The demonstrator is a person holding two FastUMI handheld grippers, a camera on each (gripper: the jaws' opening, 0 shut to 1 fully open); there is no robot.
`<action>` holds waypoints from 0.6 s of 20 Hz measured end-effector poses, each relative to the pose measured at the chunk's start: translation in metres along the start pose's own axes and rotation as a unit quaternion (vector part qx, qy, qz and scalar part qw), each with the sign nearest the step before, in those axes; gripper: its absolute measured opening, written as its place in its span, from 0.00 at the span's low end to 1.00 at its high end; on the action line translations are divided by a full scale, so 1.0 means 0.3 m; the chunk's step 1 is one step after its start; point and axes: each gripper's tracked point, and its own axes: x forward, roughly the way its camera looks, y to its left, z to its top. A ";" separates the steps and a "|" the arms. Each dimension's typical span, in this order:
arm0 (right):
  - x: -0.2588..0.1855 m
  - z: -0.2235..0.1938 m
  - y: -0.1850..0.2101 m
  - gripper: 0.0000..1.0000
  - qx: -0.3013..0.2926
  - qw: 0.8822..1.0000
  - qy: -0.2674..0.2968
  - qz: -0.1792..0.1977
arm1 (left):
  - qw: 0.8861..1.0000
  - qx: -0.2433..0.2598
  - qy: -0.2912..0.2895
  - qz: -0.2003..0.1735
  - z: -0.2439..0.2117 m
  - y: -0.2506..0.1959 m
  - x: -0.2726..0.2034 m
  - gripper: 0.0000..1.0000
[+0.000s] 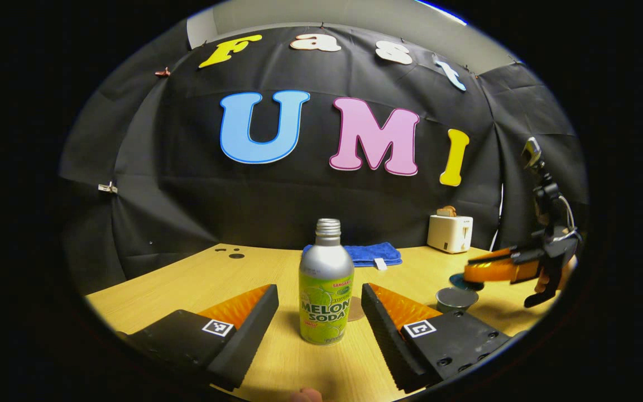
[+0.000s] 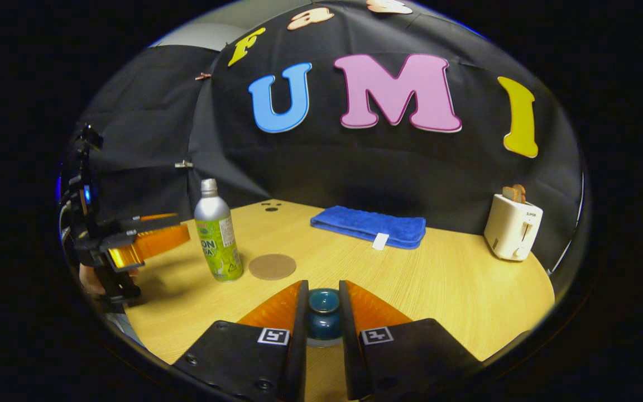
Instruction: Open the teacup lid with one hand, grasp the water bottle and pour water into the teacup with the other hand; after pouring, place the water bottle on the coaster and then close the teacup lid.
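right gripper (image 2: 322, 312) fingers pinch the teacup lid (image 2: 323, 300); left gripper (image 1: 320, 312) fingers stand wide around the soda bottle (image 1: 326, 290), not touching, near the worktop (image 1: 198, 279) front edge.

Blue towel (image 2: 368, 225) lying folded at far side of wooden table (image 2: 455, 279), near black cloth wall (image 2: 355, 162). White toaster (image 2: 512, 227) upright at table's right edge, toast (image 2: 514, 193) protruding from slot.

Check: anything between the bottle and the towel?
In the right gripper view, the coaster sits just right of the bottle; beyond it, bare table up to the towel.
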 end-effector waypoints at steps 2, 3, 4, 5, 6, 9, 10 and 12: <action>-0.058 0.071 -0.029 0.31 0.005 0.999 -0.032 -0.007 | 1.000 0.002 0.017 -0.003 -0.045 -0.007 0.024 0.95; -0.086 0.095 -0.044 0.31 0.005 0.999 -0.044 -0.012 | 1.000 0.002 0.023 -0.003 -0.059 -0.010 0.040 0.95; -0.114 0.116 -0.058 0.27 0.004 0.998 -0.054 -0.015 | 1.000 0.003 0.026 -0.001 -0.066 -0.008 0.055 0.95; -0.139 0.131 -0.073 0.27 0.001 0.998 -0.061 -0.019 | 1.000 0.003 0.025 0.002 -0.068 -0.007 0.075 0.95; -0.159 0.143 -0.084 0.31 -0.001 0.998 -0.066 -0.022 | 1.000 0.004 0.023 0.003 -0.066 -0.010 0.097 0.95; -0.199 0.152 -0.119 0.31 0.003 0.997 -0.076 -0.029 | 0.999 0.021 0.026 0.006 -0.068 -0.021 0.173 0.95; -0.208 0.152 -0.132 0.31 0.007 0.996 -0.078 -0.031 | 0.999 0.026 0.023 0.007 -0.062 -0.027 0.196 0.95; -0.229 0.150 -0.157 0.31 0.017 0.996 -0.083 -0.034 | 0.999 0.033 0.022 0.011 -0.066 -0.035 0.238 0.95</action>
